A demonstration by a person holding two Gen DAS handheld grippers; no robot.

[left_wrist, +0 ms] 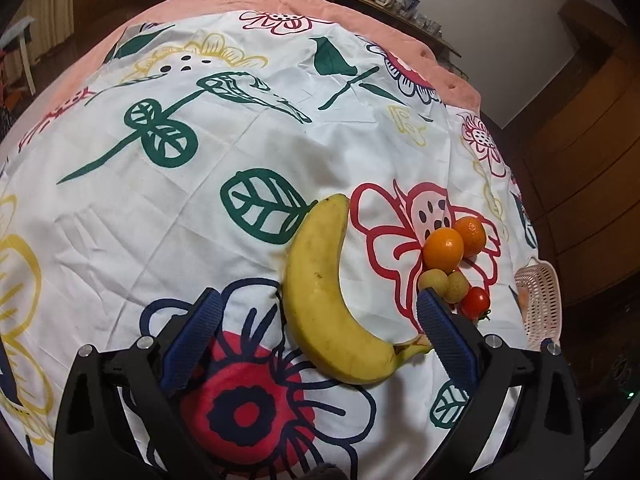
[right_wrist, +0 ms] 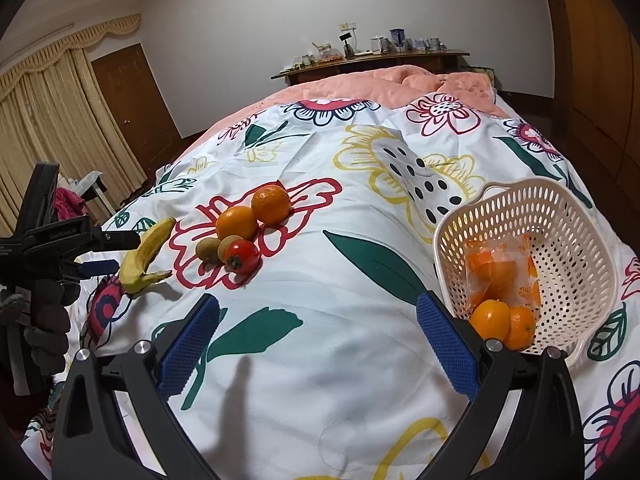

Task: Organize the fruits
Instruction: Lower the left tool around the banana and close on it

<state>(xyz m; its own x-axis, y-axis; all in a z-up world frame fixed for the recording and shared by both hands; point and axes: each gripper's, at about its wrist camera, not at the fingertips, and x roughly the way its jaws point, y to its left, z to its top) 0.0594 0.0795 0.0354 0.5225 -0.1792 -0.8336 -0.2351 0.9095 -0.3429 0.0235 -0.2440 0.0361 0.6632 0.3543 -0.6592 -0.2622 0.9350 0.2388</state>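
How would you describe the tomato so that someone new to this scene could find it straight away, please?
On the flowered bedspread, find the small cluster of fruit lying on a red-outlined flower, left of the white perforated basket. The tomato sits at the cluster's near edge, touching a kiwi. It is the only glossy red fruit, with a dark green calyx.

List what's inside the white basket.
The basket holds two loose oranges and a clear bag of orange fruit. What lies under the bag is hidden.
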